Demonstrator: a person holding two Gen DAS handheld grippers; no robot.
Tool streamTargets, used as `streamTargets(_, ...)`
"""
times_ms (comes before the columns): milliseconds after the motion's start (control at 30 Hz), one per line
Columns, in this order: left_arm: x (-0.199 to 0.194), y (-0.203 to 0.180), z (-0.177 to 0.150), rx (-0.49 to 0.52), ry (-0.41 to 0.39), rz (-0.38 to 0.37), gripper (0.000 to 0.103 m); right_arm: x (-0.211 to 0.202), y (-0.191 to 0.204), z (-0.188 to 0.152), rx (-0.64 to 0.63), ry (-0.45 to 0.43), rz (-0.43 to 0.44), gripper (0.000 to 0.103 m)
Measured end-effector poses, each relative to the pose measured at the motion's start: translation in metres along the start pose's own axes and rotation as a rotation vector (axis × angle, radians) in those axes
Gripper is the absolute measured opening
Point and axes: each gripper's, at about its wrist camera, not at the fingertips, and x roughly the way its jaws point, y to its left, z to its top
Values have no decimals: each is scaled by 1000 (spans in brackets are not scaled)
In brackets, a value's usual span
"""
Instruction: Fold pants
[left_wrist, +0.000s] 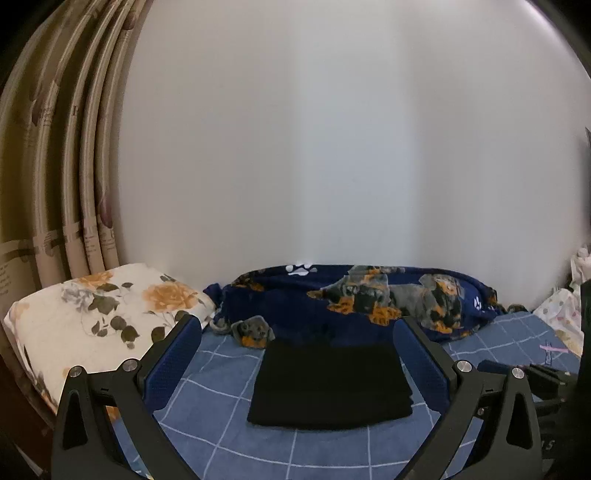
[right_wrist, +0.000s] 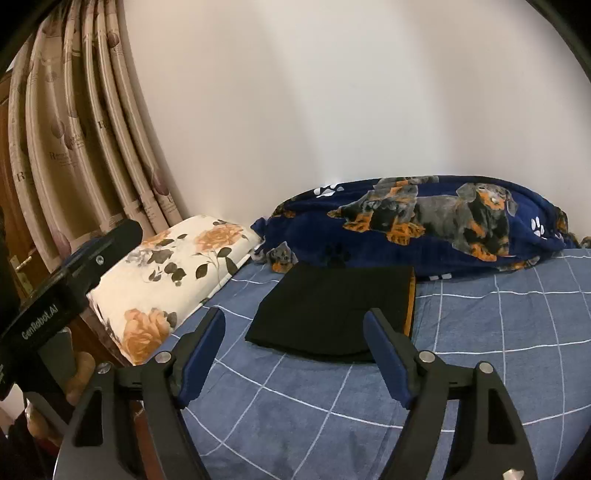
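The black pants (left_wrist: 328, 384) lie folded into a compact rectangle on the blue checked bedsheet (left_wrist: 207, 417), just in front of the dog-print blanket. In the left wrist view my left gripper (left_wrist: 297, 325) is open, held back from and above the pants, with nothing between its blue pads (left_wrist: 173, 365). In the right wrist view the pants (right_wrist: 332, 306) show an orange strip along their right edge. My right gripper (right_wrist: 295, 314) also stands open and empty, on the near side of the pants and clear of them. The left gripper's black body (right_wrist: 74, 273) shows at the left of that view.
A floral pillow (right_wrist: 173, 273) lies to the left of the pants at the bed's edge. A navy dog-print blanket (right_wrist: 424, 221) is bunched along the white wall behind them. Patterned curtains (right_wrist: 74, 129) hang at the left. Light fabrics (left_wrist: 561, 314) sit at the far right.
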Motion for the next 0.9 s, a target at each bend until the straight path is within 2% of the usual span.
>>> streamTargets(367, 16, -5, -15, 7, 86, -43, 103, 7, -7, -7, 17, 32, -12, 80)
streamTargets(767, 27, -6, -27, 13, 128, -60, 103, 16, -12, -16, 32, 66, -25, 83)
streamTargets(900, 28, -5, -31, 20, 109, -24, 103, 21, -16, -18, 45, 82, -34, 84)
